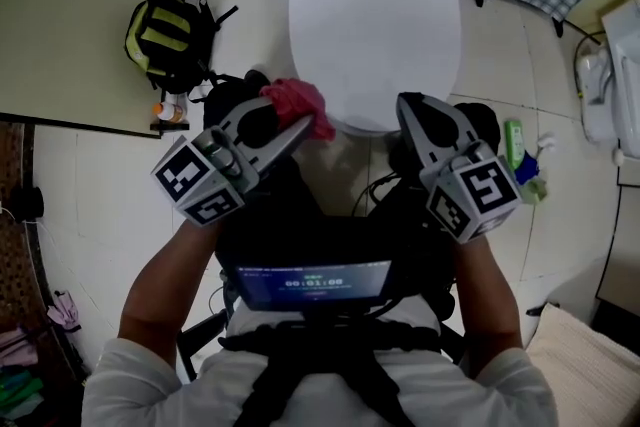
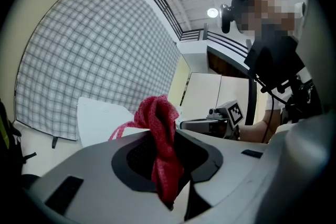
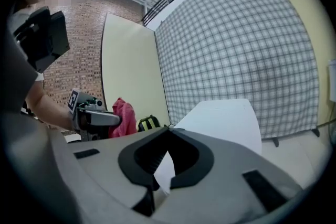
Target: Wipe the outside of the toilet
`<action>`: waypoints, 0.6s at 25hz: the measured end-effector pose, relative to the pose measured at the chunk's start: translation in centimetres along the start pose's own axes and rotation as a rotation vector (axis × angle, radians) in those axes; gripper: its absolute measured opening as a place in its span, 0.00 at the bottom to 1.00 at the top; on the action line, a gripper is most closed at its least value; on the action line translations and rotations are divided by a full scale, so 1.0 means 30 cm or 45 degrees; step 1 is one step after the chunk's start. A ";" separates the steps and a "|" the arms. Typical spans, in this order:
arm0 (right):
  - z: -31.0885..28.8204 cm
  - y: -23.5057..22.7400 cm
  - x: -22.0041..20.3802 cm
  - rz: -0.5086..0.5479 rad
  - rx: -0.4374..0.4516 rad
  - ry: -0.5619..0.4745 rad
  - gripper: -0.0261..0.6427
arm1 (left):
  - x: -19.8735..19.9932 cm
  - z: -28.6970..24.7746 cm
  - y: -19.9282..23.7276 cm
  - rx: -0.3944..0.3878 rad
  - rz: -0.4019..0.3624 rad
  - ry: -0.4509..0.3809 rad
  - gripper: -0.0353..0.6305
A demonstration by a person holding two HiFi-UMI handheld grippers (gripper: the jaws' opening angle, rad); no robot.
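Observation:
The white toilet [image 1: 375, 15], lid down, stands straight ahead against a checked wall. My left gripper [image 1: 300, 127] is shut on a red cloth [image 1: 298, 103], which bunches out past its tips just off the bowl's front left edge. In the left gripper view the red cloth [image 2: 163, 144] hangs pinched between the jaws, with the toilet lid [image 2: 102, 119] behind it. My right gripper [image 1: 405, 105] is shut with nothing in it, its tips at the bowl's front right edge. The right gripper view shows the toilet [image 3: 220, 120] beyond the closed jaws, and the left gripper [image 3: 97, 119] with the cloth [image 3: 124, 113].
A black and yellow backpack [image 1: 170, 40] lies on the floor left of the toilet, with a small bottle [image 1: 170, 112] beside it. A green bottle [image 1: 514, 143] and spray items sit on the floor at the right. A white fixture [image 1: 610, 80] stands at the far right.

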State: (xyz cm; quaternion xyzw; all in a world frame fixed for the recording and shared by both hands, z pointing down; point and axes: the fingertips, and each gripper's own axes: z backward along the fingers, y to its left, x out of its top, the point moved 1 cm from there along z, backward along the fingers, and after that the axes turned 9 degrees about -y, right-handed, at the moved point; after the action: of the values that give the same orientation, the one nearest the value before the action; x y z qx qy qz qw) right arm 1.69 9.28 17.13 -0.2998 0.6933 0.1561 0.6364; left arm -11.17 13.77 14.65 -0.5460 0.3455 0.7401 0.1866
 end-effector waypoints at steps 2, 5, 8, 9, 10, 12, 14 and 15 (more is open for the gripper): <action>-0.004 -0.007 -0.014 0.007 0.001 0.019 0.05 | -0.004 -0.001 -0.003 -0.007 0.007 0.006 0.19; -0.005 -0.019 -0.032 0.014 -0.005 0.050 0.05 | -0.021 -0.005 -0.006 -0.017 0.018 0.024 0.19; -0.011 -0.019 -0.040 0.022 0.000 0.066 0.05 | -0.037 -0.008 -0.016 -0.029 0.032 0.040 0.19; -0.012 -0.017 -0.043 0.023 0.003 0.070 0.04 | -0.042 -0.010 -0.022 -0.034 0.036 0.043 0.19; -0.013 -0.015 -0.046 0.025 0.006 0.075 0.05 | -0.046 -0.011 -0.028 -0.039 0.041 0.046 0.19; -0.015 -0.012 -0.049 0.025 0.014 0.082 0.05 | -0.054 -0.014 -0.037 -0.049 0.047 0.051 0.19; -0.015 -0.011 -0.048 0.025 0.020 0.084 0.04 | -0.064 -0.016 -0.042 -0.057 0.046 0.060 0.19; -0.015 -0.011 -0.048 0.026 0.021 0.085 0.04 | -0.069 -0.017 -0.044 -0.061 0.045 0.065 0.19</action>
State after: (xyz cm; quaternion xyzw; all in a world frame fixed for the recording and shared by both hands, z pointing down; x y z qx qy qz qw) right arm 1.55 9.06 18.65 -0.2923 0.7184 0.1468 0.6139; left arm -9.27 14.53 16.10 -0.5628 0.3419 0.7371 0.1516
